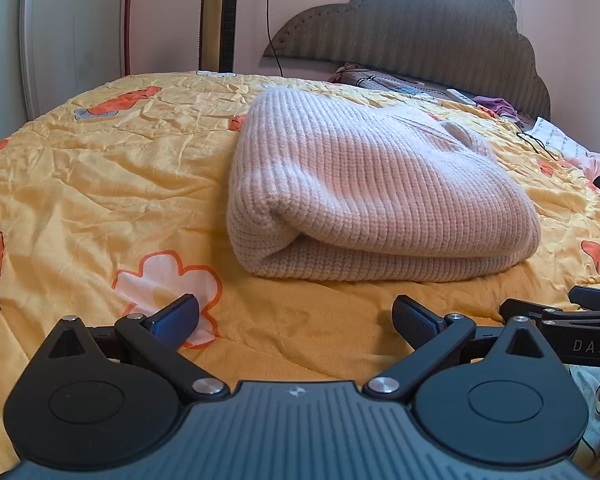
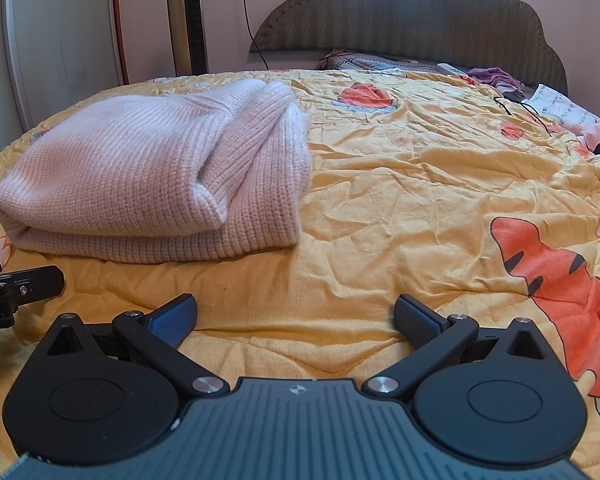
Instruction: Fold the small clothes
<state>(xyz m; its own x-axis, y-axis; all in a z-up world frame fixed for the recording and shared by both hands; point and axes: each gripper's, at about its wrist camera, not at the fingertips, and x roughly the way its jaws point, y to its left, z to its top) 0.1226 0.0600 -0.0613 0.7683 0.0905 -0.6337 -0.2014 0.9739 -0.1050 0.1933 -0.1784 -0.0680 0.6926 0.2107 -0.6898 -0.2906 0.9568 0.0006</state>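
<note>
The pink knitted sweater (image 1: 376,188) lies on the yellow bedspread (image 1: 100,160) as a thick, squared bundle, layers stacked and edges tucked, so this garment looks essentially folded. Just short of its near edge, the left gripper (image 1: 296,316) and right gripper (image 2: 296,316) hover with jaws wide apart, holding nothing. No other unfolded garment is clearly visible; perhaps only tidying remains.

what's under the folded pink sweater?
The folded pink knit sweater lies directly on the yellow cartoon-print quilt. Nothing else shows around its edges. The quilt patch beneath it, and whatever sits between its folded layers, is covered. Both grippers are open, clear of it.
</note>
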